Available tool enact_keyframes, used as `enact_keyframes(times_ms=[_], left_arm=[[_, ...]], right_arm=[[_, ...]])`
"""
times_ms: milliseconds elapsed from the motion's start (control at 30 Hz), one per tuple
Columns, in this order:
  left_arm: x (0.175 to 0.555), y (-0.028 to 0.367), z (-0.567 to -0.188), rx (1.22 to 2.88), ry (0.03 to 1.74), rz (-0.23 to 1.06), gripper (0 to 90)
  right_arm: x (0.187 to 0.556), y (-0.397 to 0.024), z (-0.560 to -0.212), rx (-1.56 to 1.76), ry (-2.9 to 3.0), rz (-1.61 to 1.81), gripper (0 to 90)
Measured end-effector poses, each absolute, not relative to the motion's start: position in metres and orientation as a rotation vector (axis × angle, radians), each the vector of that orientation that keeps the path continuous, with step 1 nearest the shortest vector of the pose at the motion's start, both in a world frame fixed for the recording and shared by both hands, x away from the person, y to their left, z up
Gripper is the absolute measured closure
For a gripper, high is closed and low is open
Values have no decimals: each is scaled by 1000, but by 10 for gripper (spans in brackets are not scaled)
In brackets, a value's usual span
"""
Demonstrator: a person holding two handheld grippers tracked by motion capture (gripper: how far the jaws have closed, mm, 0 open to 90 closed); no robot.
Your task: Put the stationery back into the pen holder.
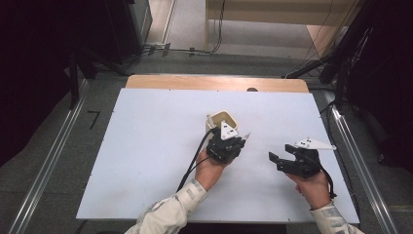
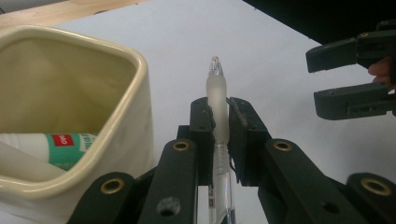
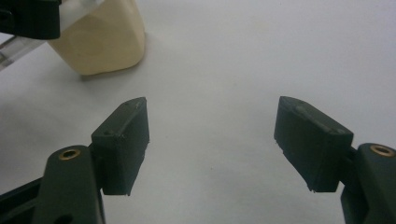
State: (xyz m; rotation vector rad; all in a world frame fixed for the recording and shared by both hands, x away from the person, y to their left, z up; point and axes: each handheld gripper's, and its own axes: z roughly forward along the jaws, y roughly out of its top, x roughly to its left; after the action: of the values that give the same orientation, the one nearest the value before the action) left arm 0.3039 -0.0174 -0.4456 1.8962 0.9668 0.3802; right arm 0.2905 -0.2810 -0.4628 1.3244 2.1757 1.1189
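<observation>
High view: the left gripper point(image 1: 237, 140) clamps a pen point(image 1: 245, 137) just right of the cream ceramic pot point(image 1: 223, 120) at mid-table; the right gripper point(image 1: 280, 153) hovers to the right, empty.

Left gripper view: jaws pinch the frosted, clear-barrelled pen point(image 2: 217, 105) upright beside the glossy, square-mouthed pot point(image 2: 121, 100).

Right gripper view: black jaws stand wide apart over the bare white table point(image 3: 233, 60).
</observation>
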Motion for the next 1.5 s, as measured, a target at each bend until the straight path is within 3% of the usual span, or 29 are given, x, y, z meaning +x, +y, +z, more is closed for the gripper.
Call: enact_keyframes(times_ms=[1500], left_arm=[[345, 6, -406, 1839, 1048, 450, 817]], right_arm=[[291, -282, -463, 1327, 2175, 1126, 249]])
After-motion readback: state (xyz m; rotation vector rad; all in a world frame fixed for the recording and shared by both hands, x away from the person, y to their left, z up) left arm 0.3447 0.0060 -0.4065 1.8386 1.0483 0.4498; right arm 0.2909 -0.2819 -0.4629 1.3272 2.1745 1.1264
